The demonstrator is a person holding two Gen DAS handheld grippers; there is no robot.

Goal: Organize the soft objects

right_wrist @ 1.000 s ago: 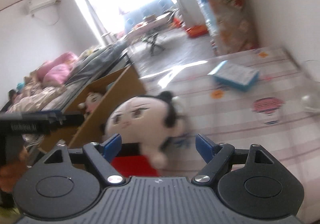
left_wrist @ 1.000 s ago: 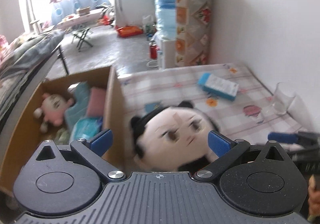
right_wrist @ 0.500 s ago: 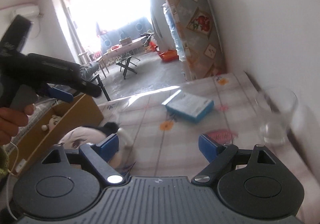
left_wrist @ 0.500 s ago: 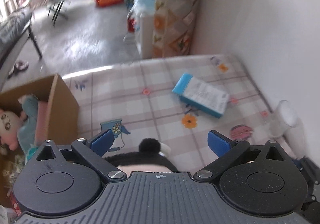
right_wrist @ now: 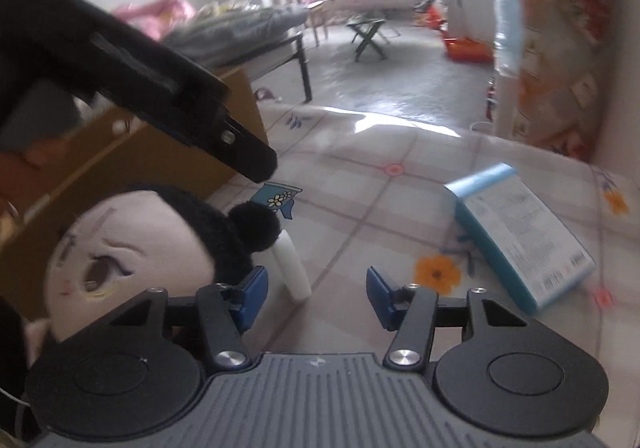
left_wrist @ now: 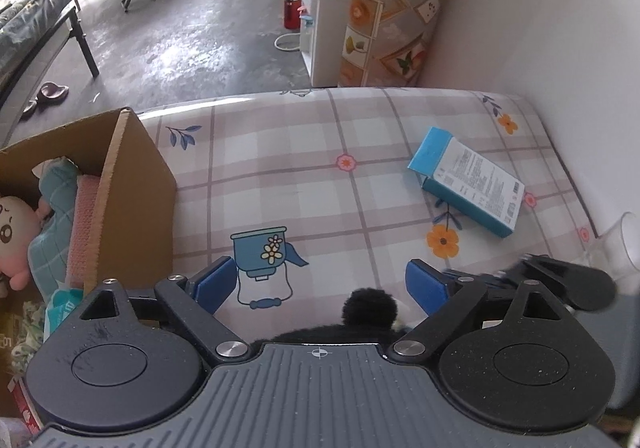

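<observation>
At the bottom centre of my left wrist view, the black-haired doll [left_wrist: 370, 308] shows only as a tuft of hair between the spread pads of my left claw [left_wrist: 320, 284], which pinches nothing. The checked surface [left_wrist: 304, 176] fills the middle of that frame. At the left edge stands the cardboard box [left_wrist: 132, 184], open on top, with a pink plush [left_wrist: 16, 232], a teal cloth [left_wrist: 52, 216] and a pink cloth [left_wrist: 82, 224] inside it. The blue carton [left_wrist: 468, 186] lies flat at centre right, well apart from the doll, and a clear glass [left_wrist: 624, 244] sits at the far right edge against the wall. My right claw [left_wrist: 560, 284] pokes in just right of the left one's right pad.

In the right wrist view, the doll [right_wrist: 132, 260] lies at lower left on the surface [right_wrist: 360, 188], face toward the camera, just beside the box [right_wrist: 140, 156]. My right claw [right_wrist: 316, 294] is spread and empty; its left pad sits close against the doll's hair, though I cannot tell if it touches. One white limb of the doll [right_wrist: 294, 268] reaches into the gap. The left claw [right_wrist: 256, 164] hangs over the doll from the upper left. The carton [right_wrist: 520, 236] lies at centre right.
</observation>
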